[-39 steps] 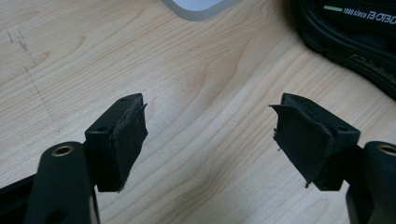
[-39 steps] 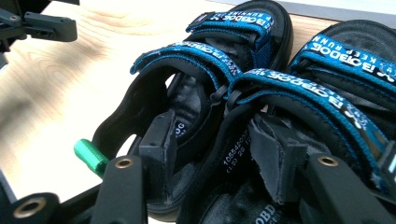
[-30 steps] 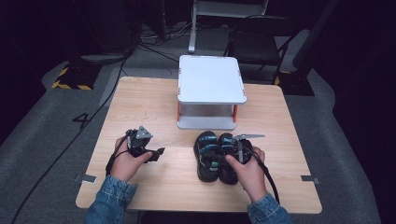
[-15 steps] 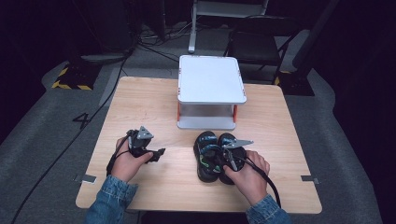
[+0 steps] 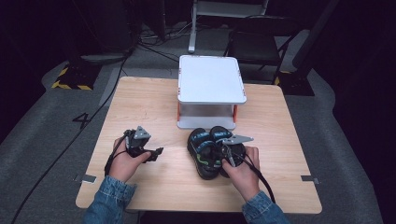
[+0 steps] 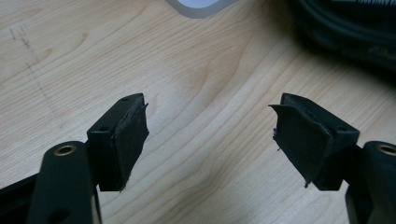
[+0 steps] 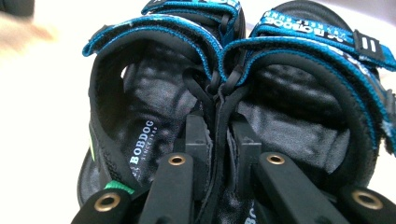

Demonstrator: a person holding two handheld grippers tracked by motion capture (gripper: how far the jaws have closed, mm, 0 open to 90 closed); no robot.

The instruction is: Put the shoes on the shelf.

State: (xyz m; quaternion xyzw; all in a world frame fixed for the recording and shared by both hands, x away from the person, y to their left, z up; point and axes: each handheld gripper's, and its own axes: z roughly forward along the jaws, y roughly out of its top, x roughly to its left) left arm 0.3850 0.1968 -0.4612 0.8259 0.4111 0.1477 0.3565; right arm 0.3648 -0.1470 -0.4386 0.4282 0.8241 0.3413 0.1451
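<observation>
Nearest me, my right claw point(image 7: 219, 140) has just been closing and now pinches the two inner heel walls of the pair of sandals point(image 5: 212, 145), one jaw inside each, so both are gripped together. They sit on the tabletop point(image 5: 154, 102), nothing lifted yet. My left claw point(image 6: 210, 135) hangs released over bare wood. Beyond stands the white two-tier rack point(image 5: 210, 79); I judge carrying the pair there remains.

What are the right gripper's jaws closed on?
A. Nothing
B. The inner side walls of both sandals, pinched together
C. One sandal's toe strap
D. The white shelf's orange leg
B: the right gripper has one jaw inside each sandal, clamping their touching inner walls together.
</observation>
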